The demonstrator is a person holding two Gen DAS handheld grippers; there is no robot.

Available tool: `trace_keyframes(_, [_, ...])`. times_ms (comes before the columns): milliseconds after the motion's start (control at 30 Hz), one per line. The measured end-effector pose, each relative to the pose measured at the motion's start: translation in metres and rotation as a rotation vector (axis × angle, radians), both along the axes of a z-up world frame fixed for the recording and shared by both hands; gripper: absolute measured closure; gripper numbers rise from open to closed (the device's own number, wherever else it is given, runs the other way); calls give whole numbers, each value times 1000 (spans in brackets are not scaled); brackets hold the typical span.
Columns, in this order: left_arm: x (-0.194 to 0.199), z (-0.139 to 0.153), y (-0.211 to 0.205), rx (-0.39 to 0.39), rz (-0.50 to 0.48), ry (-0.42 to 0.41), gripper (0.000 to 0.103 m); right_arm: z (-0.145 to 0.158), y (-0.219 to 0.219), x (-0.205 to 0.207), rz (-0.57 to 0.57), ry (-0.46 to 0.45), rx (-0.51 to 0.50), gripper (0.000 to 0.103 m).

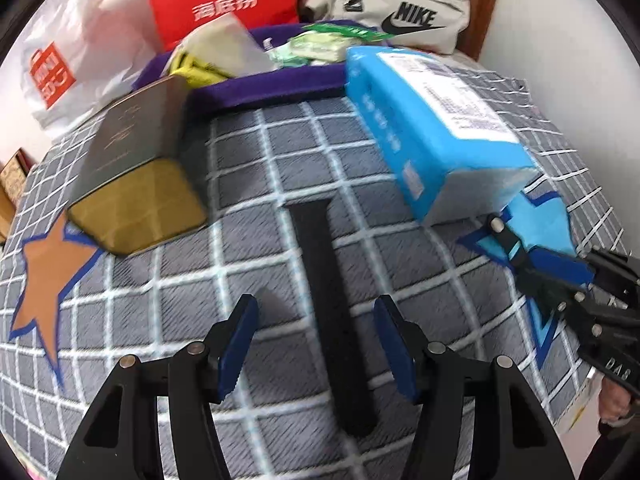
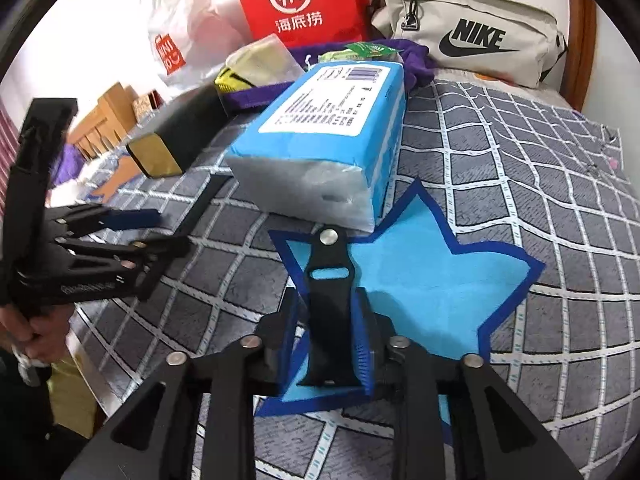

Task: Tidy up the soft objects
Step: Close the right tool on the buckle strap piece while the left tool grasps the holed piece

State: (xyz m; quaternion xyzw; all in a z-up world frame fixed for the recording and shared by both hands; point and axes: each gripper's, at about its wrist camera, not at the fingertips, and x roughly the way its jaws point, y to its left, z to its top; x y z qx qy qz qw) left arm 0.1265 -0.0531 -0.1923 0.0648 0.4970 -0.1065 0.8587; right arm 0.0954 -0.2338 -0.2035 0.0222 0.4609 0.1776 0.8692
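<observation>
A bed covered with a grey checked bedspread that bears star patches. The left gripper points down at the bed with its blue pads apart, holding nothing; a flat black strap lies on the cover between and beyond the pads, not touched by them. Ahead of it to the right lies a blue pack of tissues, a soft wrapped block with a white label on top. Ahead to the left sits a dark tin with a gold end.

The right gripper hovers over a light blue star patch, its pads only narrowly parted, with a black piece of its own standing between them; whether it holds anything I cannot tell. The tissue pack lies just ahead of it. Farther off are a purple tray with small packets, a red paper bag, a white plastic bag and a beige Nike bag.
</observation>
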Motion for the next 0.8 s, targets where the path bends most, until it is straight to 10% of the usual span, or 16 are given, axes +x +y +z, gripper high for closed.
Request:
trace_keyframes(133, [0, 0, -12, -14, -51, -22, 80, -3, 1, 0, -11, -35, -1, 78])
trace_keyframes(533, [-3, 7, -3, -83, -46, -13, 83, 11, -3, -3, -22, -50, 9, 100])
trace_keyframes(700, [-6, 6, -5, -59, -50, -1, 83, 8, -2, -6, -10, -23, -17, 94])
trace_keyframes(800, [-7, 3, -7, -46, -48, 1, 80, 1, -10, -8, -11, 1, 1, 74])
